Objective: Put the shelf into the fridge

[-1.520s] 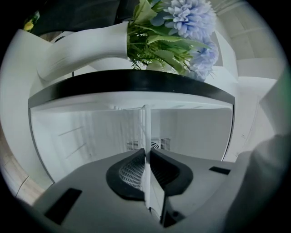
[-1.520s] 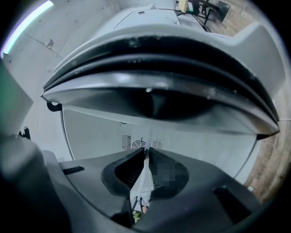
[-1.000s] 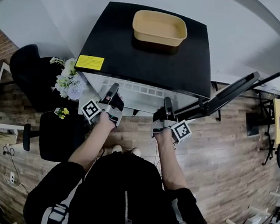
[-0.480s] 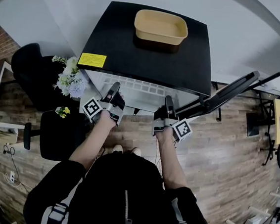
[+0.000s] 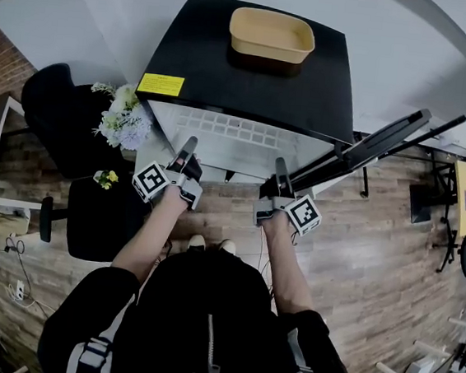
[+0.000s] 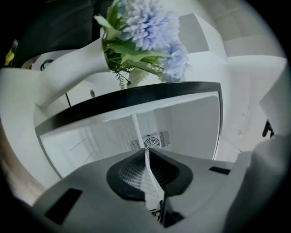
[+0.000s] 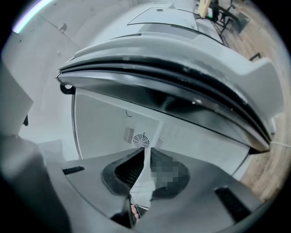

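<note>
The shelf (image 5: pixel 236 145) is a flat white panel with a gridded strip. It sticks out level from the open front of the fridge (image 5: pixel 253 76), just below the fridge's black top, with its far part already at the opening.

Both claws are clamped on the edge nearest the person. The left claw (image 5: pixel 185 155) grips toward the fridge's left side and the right claw (image 5: pixel 280 175) toward its right, well apart. In the left gripper view the shelf (image 6: pixel 149 175) shows edge-on as a thin white blade pinched between the ribbed pads, and the right gripper view shows the same (image 7: pixel 144 179). Both views look into the white interior toward the round fan vent (image 6: pixel 151 143) on the fridge's back wall.

The panel looks stiff, thin and fairly light. I cannot tell its material, so it is best treated as breakable. The smooth, narrow edge gives little to bite on, so it could pivot or slip. Two wide-set grips on the front edge suit it, held level so its sides meet the fridge's rails squarely.

The fridge's door (image 5: pixel 378 147) stands open at the fridge's right.
</note>
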Tool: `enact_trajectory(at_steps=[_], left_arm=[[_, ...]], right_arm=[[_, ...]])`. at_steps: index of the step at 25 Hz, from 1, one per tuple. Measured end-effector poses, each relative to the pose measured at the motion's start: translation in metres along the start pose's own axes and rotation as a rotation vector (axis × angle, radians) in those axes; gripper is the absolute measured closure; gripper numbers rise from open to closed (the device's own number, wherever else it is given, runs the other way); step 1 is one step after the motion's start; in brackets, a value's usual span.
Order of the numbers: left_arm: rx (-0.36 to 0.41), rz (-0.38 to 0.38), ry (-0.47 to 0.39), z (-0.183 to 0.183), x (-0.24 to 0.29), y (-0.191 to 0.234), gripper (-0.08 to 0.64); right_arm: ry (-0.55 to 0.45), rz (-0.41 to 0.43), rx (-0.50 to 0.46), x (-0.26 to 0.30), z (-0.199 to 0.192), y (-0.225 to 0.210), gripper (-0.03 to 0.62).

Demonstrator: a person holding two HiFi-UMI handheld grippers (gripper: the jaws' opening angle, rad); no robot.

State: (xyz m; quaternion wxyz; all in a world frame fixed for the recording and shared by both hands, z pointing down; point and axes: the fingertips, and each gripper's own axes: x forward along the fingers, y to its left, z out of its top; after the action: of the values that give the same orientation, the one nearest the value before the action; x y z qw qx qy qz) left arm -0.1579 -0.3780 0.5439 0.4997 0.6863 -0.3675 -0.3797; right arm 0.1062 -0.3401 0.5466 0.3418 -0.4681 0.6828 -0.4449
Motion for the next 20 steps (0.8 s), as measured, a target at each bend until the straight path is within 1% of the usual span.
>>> enact_trajectory(at_steps=[1,3,5,8,11,13,17,20], left_arm=[[0.039,0.014,0.010,0.000,-0.004,-0.001,0.517],[0.104,0.015,0.027,0.000,-0.010,-0.009,0.519],[0.199,0.045,0.058,0.000,-0.017,-0.013,0.522],[0.351,0.073,0.118,-0.003,-0.024,-0.021,0.525],[0.530,0.086,0.163,-0.004,-0.030,-0.027,0.525],[0.634,0.097,0.198,-0.008,-0.033,-0.031,0.528],[0.794,0.116,0.244,-0.012,-0.041,-0.038,0.529],[0.894,0.129,0.250,-0.010,-0.045,-0.045,0.529]], right_arm=[[0.011,-0.008,-0.041,-0.003,-0.001,0.002,0.558],[0.032,-0.045,-0.116,-0.009,-0.004,0.004,0.560],[0.047,-0.080,-0.176,-0.016,-0.006,0.007,0.566],[0.069,-0.056,-0.286,-0.018,-0.011,0.021,0.577],[0.106,-0.068,-0.407,-0.021,-0.017,0.021,0.589],[0.133,-0.060,-0.494,-0.021,-0.024,0.027,0.596],[0.177,-0.061,-0.677,-0.024,-0.034,0.038,0.598],[0.190,-0.072,-0.779,-0.027,-0.037,0.042,0.598]])
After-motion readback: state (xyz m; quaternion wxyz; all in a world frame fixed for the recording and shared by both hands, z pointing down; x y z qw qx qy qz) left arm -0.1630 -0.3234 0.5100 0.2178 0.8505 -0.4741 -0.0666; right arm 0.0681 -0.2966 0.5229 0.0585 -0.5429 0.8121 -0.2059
